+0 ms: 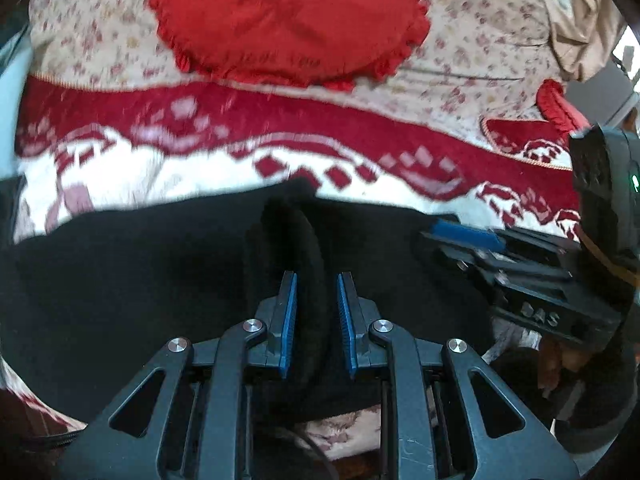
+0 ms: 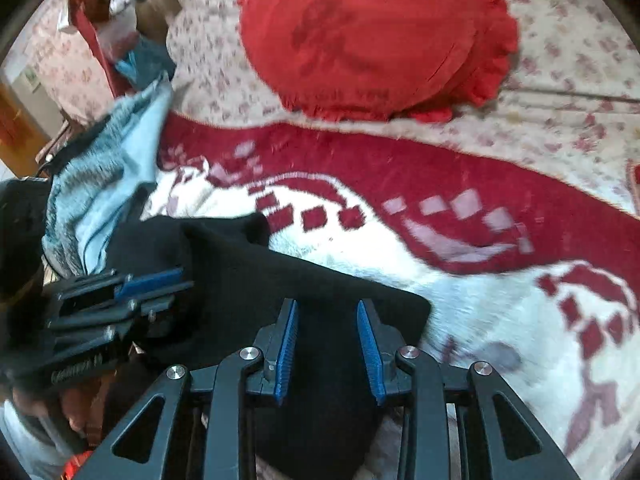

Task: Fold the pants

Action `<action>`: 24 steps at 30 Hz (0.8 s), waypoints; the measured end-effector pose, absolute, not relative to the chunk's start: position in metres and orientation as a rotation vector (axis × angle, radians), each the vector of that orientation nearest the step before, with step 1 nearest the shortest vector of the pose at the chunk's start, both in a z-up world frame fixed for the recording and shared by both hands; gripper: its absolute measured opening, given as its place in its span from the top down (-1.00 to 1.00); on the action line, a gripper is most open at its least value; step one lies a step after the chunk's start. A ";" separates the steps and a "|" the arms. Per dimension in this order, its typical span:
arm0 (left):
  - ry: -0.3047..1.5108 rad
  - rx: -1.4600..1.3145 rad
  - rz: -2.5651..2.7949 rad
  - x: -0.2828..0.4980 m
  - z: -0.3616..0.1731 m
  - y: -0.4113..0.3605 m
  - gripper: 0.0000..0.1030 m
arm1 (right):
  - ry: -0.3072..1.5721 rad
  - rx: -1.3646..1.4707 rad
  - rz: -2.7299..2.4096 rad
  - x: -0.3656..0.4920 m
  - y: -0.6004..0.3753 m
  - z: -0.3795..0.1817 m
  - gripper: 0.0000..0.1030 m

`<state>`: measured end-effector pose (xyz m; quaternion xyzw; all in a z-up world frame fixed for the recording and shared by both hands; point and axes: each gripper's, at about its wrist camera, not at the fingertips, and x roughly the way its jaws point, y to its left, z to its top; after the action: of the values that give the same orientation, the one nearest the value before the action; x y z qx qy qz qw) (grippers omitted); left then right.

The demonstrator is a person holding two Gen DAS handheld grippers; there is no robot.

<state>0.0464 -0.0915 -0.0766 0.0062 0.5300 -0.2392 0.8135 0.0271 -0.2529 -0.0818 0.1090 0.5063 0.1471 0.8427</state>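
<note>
Left gripper (image 1: 316,280) clamped on a thick fold of the black pants (image 1: 140,280), blue pads pressing the ridge at 6 o'clock. Right gripper (image 2: 326,308) with jaws apart over a flat corner of the same cloth, pads clear of it. Pants spread across the red-and-white blanket (image 2: 500,320); red frilled cushion (image 2: 372,40) up at 12 o'clock, blue towel (image 2: 112,184) at 9.

Home bedroom: bed w/ floral sheet (image 1: 460,56), red-white blanket (image 2: 480,300), frilly red cushion (image 2: 372,36).
</note>
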 end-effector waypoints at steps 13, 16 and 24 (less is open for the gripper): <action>1.126 0.000 -0.492 0.029 -0.075 -0.086 0.65 | 1.043 0.223 0.320 -0.008 -0.252 -0.061 0.40; 1.129 -0.007 -0.485 0.024 -0.076 -0.085 0.65 | 1.050 0.220 0.318 -0.024 -0.249 -0.061 0.40; 1.137 -0.012 -0.476 0.016 -0.084 -0.083 0.65 | 1.113 0.217 0.327 -0.036 -0.236 -0.086 0.40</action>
<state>0.0159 -0.0831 -0.0835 -0.0055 0.5333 -0.2233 0.8159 -0.0361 -0.2361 -0.0864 0.1025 0.5249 0.1540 0.8308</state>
